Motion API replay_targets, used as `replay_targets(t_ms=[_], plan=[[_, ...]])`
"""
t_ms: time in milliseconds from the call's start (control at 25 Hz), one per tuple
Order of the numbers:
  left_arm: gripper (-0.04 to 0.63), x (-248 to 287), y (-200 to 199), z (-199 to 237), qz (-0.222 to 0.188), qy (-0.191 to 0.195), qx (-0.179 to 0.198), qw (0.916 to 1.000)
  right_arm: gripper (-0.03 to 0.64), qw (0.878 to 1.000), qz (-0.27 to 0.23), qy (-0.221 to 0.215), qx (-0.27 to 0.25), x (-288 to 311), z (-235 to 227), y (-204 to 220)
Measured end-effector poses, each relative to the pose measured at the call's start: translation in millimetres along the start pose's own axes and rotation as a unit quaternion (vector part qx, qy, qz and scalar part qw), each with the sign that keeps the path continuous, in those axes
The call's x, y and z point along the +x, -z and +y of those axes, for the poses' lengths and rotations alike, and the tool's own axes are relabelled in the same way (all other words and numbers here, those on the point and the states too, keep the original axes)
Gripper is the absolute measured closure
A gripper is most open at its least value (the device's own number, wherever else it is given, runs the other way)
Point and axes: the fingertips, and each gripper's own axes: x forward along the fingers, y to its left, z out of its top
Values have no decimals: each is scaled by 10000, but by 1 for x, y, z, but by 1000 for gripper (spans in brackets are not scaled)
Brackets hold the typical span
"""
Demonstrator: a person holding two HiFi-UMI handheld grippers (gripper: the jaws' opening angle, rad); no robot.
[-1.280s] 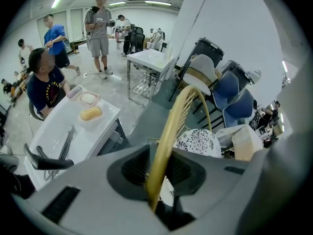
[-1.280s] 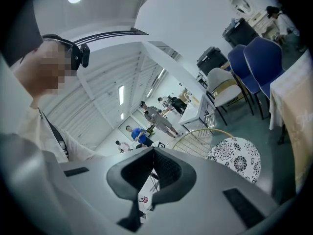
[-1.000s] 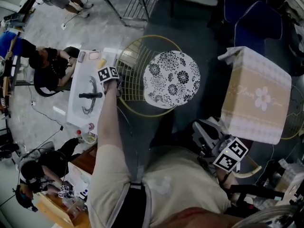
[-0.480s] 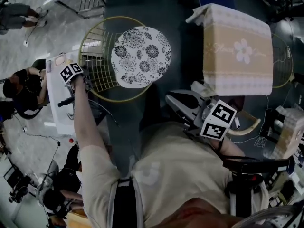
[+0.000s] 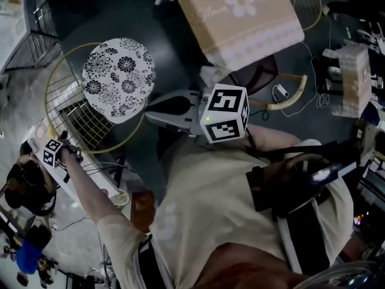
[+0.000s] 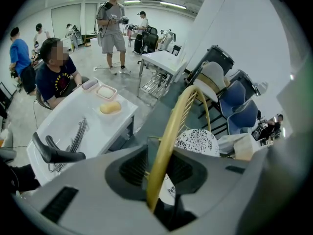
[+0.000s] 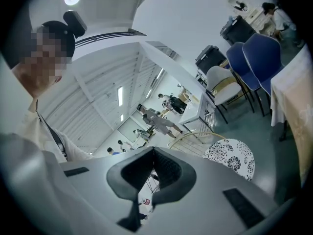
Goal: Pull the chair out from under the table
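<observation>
Left gripper (image 6: 160, 169): on my feed it points steeply down over the chair's back, and its jaws have just been opening. They stand apart now, not clamped.
Between its jaws: the gold rim (image 6: 172, 126) of the chair's wire back runs straight up through the gap. I see dark space beside it on the left pad's side.
Right gripper (image 7: 152, 153): jaws closed tip to tip with nothing in them. It is held close to the person's chest in the head view, aimed nearly level.
Chair (image 5: 118, 77): round seat with a black-and-white floral cushion and a gold wire hoop back. It stands on the dark floor at the left of the head view, clear of the table, with no part under it.
Table (image 5: 240, 23): draped in a beige cloth with a white flower print, top centre of the head view, with open floor between it and the chair.
Behind the chair: a white side table (image 6: 93, 126) with a yellow lump in a small tray. A seated person (image 6: 56, 80) is at its far side.
</observation>
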Motion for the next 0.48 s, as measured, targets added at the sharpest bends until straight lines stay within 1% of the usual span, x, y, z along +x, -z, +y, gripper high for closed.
replay_targets(t_ms=[120,240,320,480], plan=[[499,0,1,8,18,14,-31,10000,607,10000,-40,-10,39,3,4,3],[508,-13,-6,4,106,-13,163,9998,607,9998,-133,8,127,1,11,-8],[528,-13,-7,6,144,-4,305,9994,607,9997,-163,31,167,3,10,-10],[529,1,-5,-8,81,139,374,9992,607,9992,-192,28,357,-6,-5,-10]])
